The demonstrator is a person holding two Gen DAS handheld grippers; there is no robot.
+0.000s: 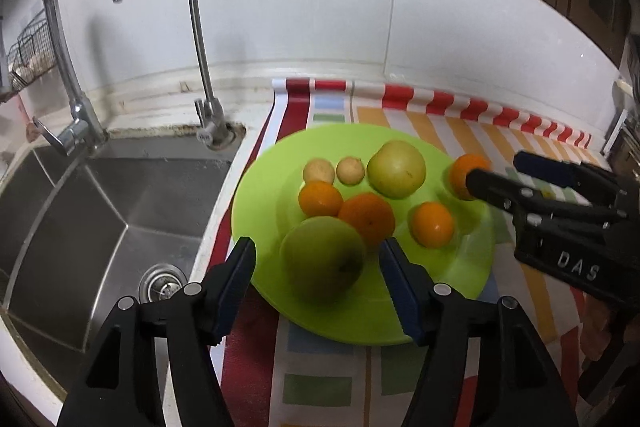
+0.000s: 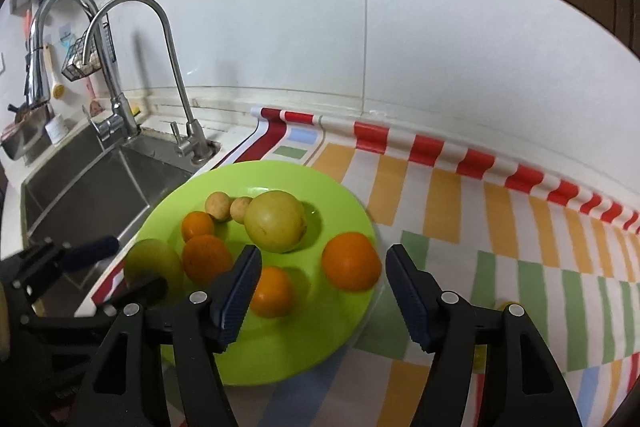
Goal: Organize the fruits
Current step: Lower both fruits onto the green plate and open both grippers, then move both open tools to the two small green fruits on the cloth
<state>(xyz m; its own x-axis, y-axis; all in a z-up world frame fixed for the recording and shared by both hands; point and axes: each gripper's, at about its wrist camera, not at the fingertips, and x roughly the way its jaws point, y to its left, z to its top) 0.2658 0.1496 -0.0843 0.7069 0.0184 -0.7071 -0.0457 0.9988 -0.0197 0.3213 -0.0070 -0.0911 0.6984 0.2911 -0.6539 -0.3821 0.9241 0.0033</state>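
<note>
A lime green plate [image 1: 472, 267] [image 2: 304, 183] on a striped cloth holds several fruits. My left gripper [image 1: 318, 257] is open, its fingers on either side of a green pear [image 1: 322, 259] [image 2: 150, 261] at the plate's near edge. My right gripper [image 2: 322, 261] [image 1: 496, 169] is open, its fingers on either side of an orange [image 2: 351, 261] [image 1: 462, 171] at the plate's right rim. Also on the plate are a yellow-green pear [image 1: 396, 169] [image 2: 275, 221], several more oranges [image 1: 368, 217] [image 2: 206, 259] and two small tan fruits [image 1: 318, 171] [image 2: 218, 205].
A steel sink [image 1: 100, 211] [image 2: 88, 183] lies left of the plate, with two faucets [image 1: 200, 39] [image 2: 176, 79] behind it. The striped cloth [image 1: 520, 135] [image 2: 500, 239] covers the counter to the right. A white tiled wall runs behind.
</note>
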